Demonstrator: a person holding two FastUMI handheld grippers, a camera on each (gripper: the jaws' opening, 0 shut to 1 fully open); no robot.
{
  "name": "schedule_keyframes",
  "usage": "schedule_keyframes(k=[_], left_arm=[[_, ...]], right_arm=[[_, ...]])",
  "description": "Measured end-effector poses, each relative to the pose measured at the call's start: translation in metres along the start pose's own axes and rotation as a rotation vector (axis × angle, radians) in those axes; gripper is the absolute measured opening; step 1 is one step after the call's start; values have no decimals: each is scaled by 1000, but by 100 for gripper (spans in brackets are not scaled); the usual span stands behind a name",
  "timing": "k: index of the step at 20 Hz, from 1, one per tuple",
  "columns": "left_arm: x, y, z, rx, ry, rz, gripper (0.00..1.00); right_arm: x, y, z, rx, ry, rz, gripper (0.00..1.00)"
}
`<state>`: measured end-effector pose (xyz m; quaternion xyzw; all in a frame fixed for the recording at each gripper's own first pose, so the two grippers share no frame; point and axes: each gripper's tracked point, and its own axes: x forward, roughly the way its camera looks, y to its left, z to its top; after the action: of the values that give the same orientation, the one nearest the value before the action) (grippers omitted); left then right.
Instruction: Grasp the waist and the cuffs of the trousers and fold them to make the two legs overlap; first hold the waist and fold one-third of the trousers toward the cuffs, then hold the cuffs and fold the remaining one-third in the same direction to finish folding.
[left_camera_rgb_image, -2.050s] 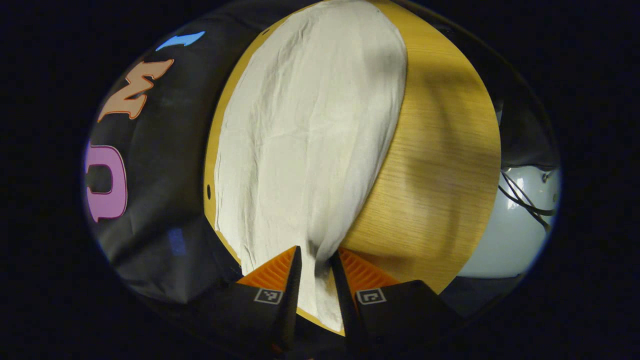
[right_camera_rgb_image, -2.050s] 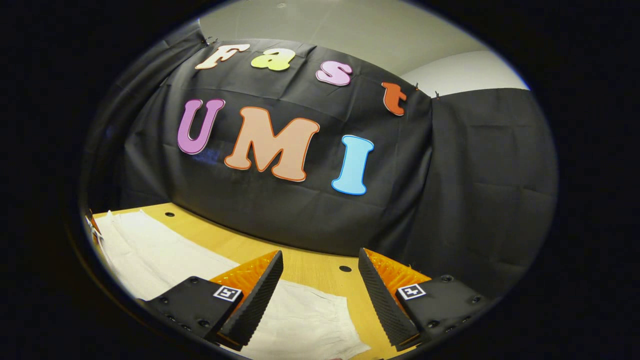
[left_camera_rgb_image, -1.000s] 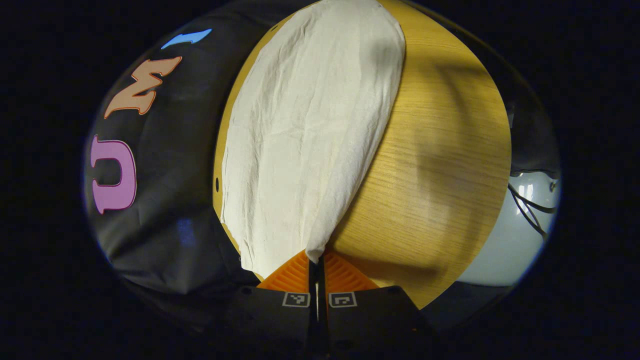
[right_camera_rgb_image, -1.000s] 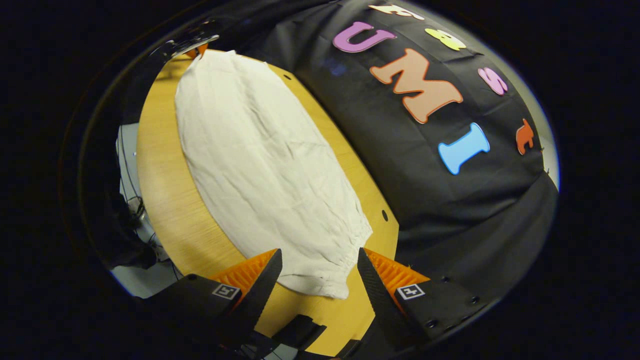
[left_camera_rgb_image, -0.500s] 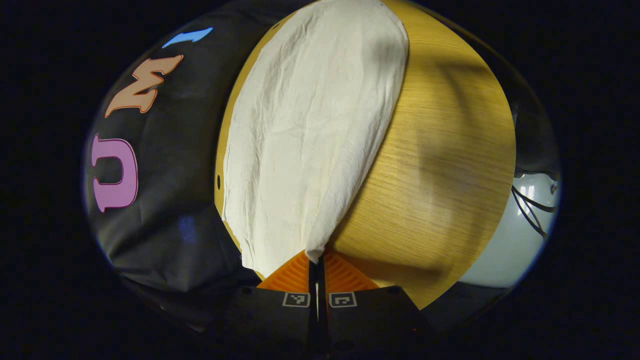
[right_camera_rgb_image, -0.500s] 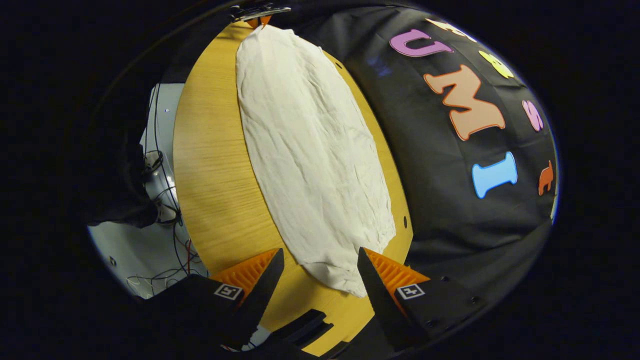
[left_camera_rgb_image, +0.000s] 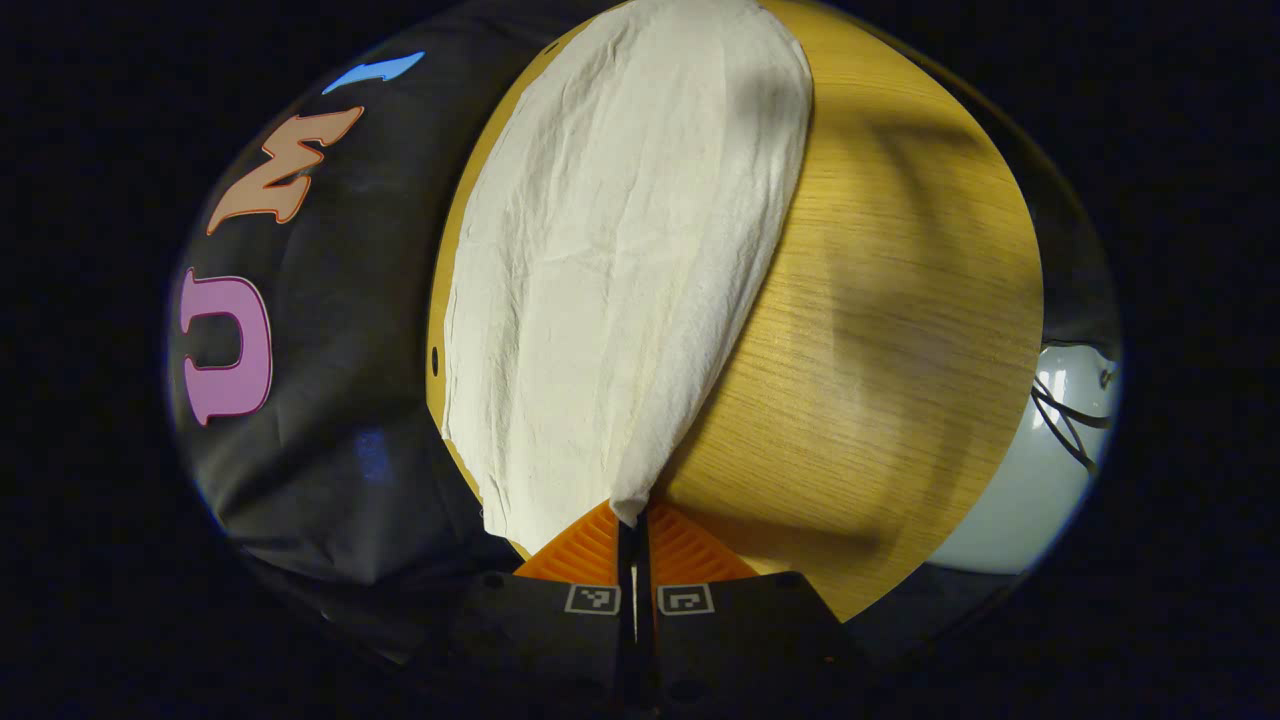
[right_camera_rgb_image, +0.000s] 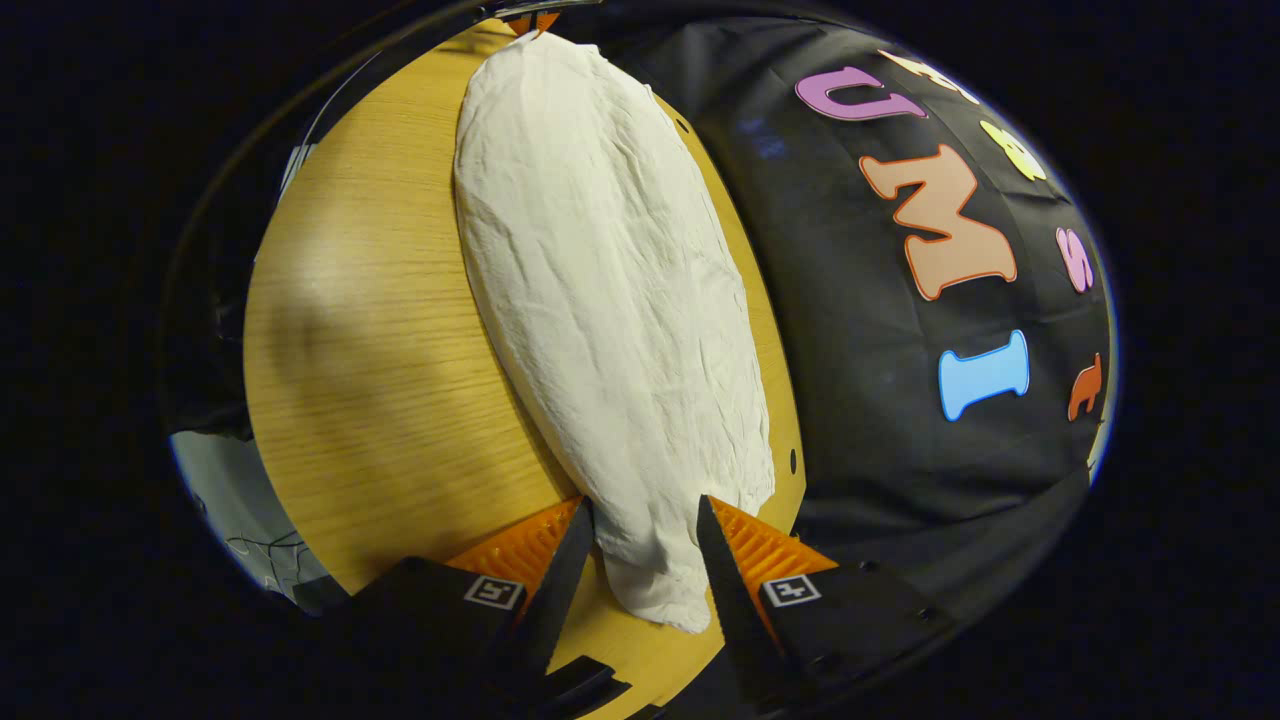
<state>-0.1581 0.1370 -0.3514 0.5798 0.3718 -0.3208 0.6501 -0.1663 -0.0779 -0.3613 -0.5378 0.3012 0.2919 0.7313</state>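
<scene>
White trousers (left_camera_rgb_image: 620, 250) lie stretched along a wooden table (left_camera_rgb_image: 880, 300), close to its back edge. My left gripper (left_camera_rgb_image: 630, 515) is shut on the corner of one end, and the cloth rises slightly into the pinch. In the right gripper view the trousers (right_camera_rgb_image: 600, 270) run away from me across the table (right_camera_rgb_image: 370, 330). My right gripper (right_camera_rgb_image: 645, 505) is open and low over the opposite end, with the cloth lying between its fingers. The left gripper (right_camera_rgb_image: 530, 18) shows at the far end, at the top of the right gripper view.
The booth's black cloth wall (right_camera_rgb_image: 900, 420) hangs just behind the table's back edge. Small holes (right_camera_rgb_image: 792, 461) dot the tabletop near that edge. Beyond the table's front edge is pale floor with dark cables (left_camera_rgb_image: 1065, 420).
My left gripper shut on the trousers' end and has held still since. My right gripper swung down from facing the wall to the other end, now straddling it with a narrower gap.
</scene>
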Motion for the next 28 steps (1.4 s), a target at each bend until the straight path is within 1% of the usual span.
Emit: schedule_keyframes(k=[1,2,3,5,6,7,9,10,11,12,14,15,16,18,19,20,21,24,27,28], left_arm=[[1,1,0,-1,1,0,0],[2,2,-1,-3,3,0,0],[2,1,-2,-11,7,1,0],[4,5,-7,-35,20,0,0],[3,7,-8,-59,29,-1,0],[1,10,-6,-89,28,3,0],[-5,28,-2,-136,24,57,0],[-8,40,1,-141,30,89,0],[-11,51,3,-139,39,120,0],[-13,61,3,-139,42,145,0],[-15,76,5,-163,54,173,0],[-16,83,6,-182,62,182,0],[-16,90,7,-206,76,196,0],[-20,102,13,-250,99,229,0],[-23,110,16,-274,105,248,0],[-28,118,22,-293,107,266,0],[-29,129,28,-314,105,286,0],[-38,155,33,-434,84,332,0],[-40,176,38,-484,67,363,0],[-35,184,40,-494,61,367,0]], right_arm=[[4,5,-2,13,13,22,54],[4,10,-2,19,27,35,48],[5,7,-1,20,33,32,20],[3,9,-6,88,50,73,13],[0,8,-6,122,58,93,13],[0,0,-4,124,50,81,13],[-5,-24,4,92,21,20,13],[-7,-35,9,97,10,-8,10],[-8,-44,10,115,0,-33,12],[-8,-53,14,139,-9,-53,13],[-7,-74,19,169,-19,-92,12],[-5,-84,21,173,-28,-114,15],[-3,-94,25,182,-37,-134,12],[-3,-110,31,214,-62,-163,12],[-2,-117,32,230,-72,-175,10],[-1,-124,32,246,-81,-188,10],[-1,-131,32,259,-82,-201,13],[5,-157,35,300,-81,-253,13],[13,-181,43,379,-70,-302,13],[16,-188,46,394,-68,-326,10]])
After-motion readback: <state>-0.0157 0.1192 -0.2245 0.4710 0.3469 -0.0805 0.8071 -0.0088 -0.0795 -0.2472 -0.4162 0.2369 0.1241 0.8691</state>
